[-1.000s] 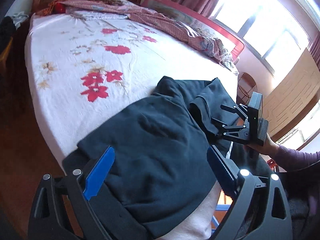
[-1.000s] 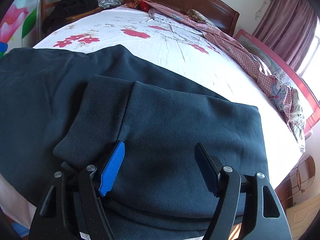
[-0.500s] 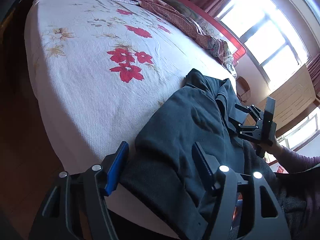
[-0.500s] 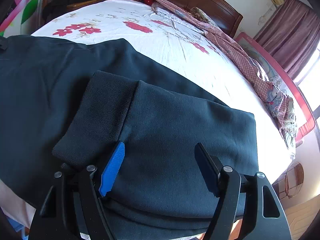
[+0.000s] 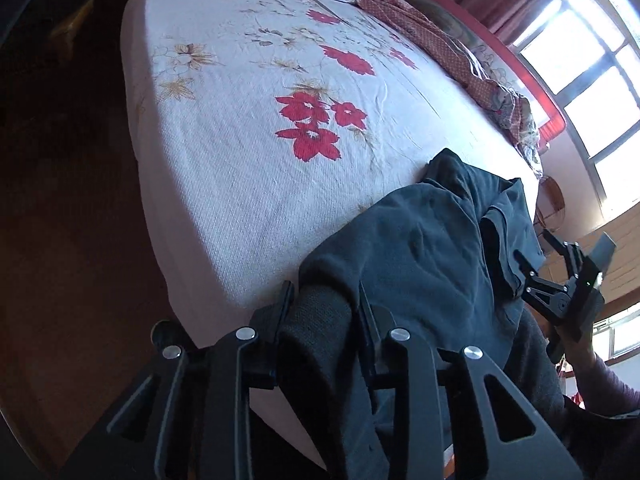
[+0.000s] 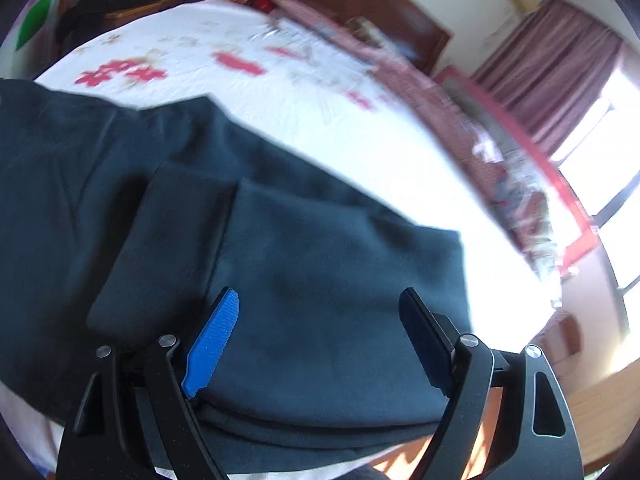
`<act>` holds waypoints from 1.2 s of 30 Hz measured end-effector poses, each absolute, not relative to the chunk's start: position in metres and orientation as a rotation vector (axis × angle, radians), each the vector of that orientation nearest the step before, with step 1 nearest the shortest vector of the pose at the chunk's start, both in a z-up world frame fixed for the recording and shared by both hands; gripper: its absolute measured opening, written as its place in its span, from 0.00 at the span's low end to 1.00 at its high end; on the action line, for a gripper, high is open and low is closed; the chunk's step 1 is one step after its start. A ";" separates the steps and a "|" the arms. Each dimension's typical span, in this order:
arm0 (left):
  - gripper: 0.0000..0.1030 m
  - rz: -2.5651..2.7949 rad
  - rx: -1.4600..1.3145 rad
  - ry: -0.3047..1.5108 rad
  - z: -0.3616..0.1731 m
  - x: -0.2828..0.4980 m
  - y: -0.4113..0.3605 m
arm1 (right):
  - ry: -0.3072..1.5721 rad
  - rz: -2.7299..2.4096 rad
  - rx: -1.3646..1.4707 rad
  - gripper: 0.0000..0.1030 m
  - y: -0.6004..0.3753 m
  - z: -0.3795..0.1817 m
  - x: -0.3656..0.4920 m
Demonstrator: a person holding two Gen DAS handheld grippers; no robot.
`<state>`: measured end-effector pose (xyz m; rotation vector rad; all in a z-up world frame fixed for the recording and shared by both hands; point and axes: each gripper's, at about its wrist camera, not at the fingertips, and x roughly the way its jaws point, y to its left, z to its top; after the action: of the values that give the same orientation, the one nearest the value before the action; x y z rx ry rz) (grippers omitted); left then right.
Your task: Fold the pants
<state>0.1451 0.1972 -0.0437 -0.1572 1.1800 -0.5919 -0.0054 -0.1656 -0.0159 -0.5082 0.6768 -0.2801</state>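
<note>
Dark fleece pants [image 5: 424, 256], ribbed cuff [image 5: 320, 320] betw closing left tongs [image 5: 324, 308]

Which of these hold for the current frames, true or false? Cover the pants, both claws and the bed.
1. The left claw has a ribbed edge of the dark pants between its fingers. True; its jaws are closing on that edge.
2. The right claw is clamped shut on fabric. False: its jaws stand wide and are opening, above the pants with nothing pinched.
3. The pants lie on a plain grey sheet. False: the bed sheet is white with red flowers.
4. The pants lie near the bed's edge. True.
5. A crumpled red patterned blanket lies along the far side of the bed. True.
</note>
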 end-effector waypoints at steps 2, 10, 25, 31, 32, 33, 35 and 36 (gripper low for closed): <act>0.27 -0.566 -0.150 1.207 -0.040 0.147 0.193 | 0.581 -0.076 -0.472 0.79 -0.117 0.006 -0.033; 0.27 -0.539 -0.171 1.256 -0.042 0.150 0.195 | 0.395 0.531 -0.809 0.79 0.053 -0.028 -0.100; 0.28 -0.543 -0.201 1.280 -0.046 0.157 0.198 | 0.475 0.540 -1.068 0.16 0.095 -0.079 -0.066; 0.28 -0.532 -0.189 1.283 -0.024 0.160 0.188 | 0.496 0.525 -0.812 0.11 0.065 -0.016 -0.053; 0.28 -0.541 -0.176 1.274 -0.014 0.161 0.182 | 0.486 0.510 -0.775 0.10 0.056 -0.003 -0.052; 0.28 -0.548 -0.157 1.266 -0.005 0.161 0.176 | 0.471 0.490 -0.740 0.10 0.046 0.010 -0.051; 0.28 -0.570 -0.121 1.246 0.020 0.164 0.157 | 0.459 0.451 -0.647 0.10 0.021 0.036 -0.047; 0.28 -0.587 -0.104 1.236 0.033 0.165 0.145 | 0.446 0.423 -0.609 0.09 0.007 0.048 -0.046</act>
<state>0.1654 0.1447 0.0326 -0.1039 1.2364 -0.5875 -0.0458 0.0068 0.0477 -0.6086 0.4459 0.4233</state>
